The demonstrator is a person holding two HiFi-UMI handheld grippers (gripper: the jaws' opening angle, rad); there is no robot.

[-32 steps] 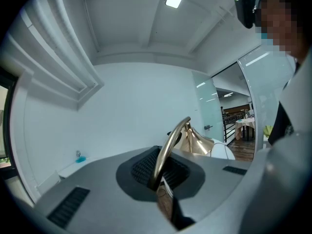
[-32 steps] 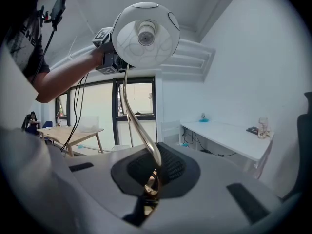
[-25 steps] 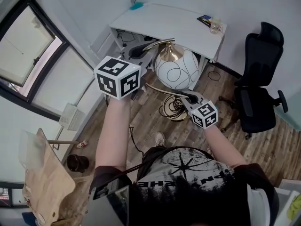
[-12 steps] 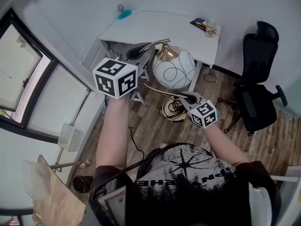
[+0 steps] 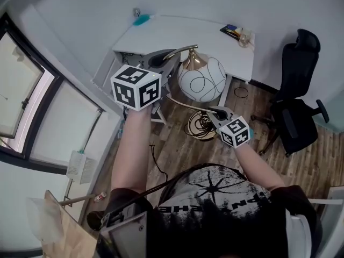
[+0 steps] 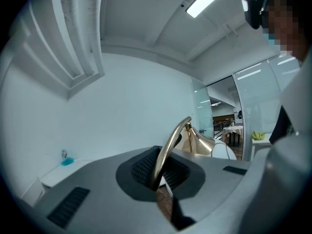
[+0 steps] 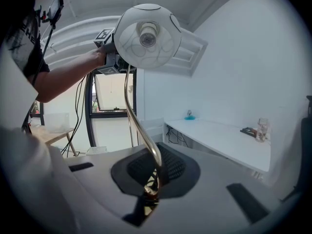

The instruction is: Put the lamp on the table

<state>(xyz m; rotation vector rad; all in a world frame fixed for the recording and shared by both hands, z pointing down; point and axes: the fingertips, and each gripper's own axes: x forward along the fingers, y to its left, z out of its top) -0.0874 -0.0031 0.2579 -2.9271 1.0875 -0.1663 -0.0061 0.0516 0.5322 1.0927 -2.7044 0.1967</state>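
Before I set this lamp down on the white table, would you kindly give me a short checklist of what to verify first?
1. Left gripper jaws shut on the lamp's gold stem: ok.
2. Right gripper jaws shut on the stem, farther from the shade: ok.
3. Bare spot on the table: ok; the glass and teal object sit at its far corners.
4. Lamp shade over the middle of the tabletop: not ok; it hangs at the near edge.
5. Coiled cable on the floor free of the lamp: cannot tell.
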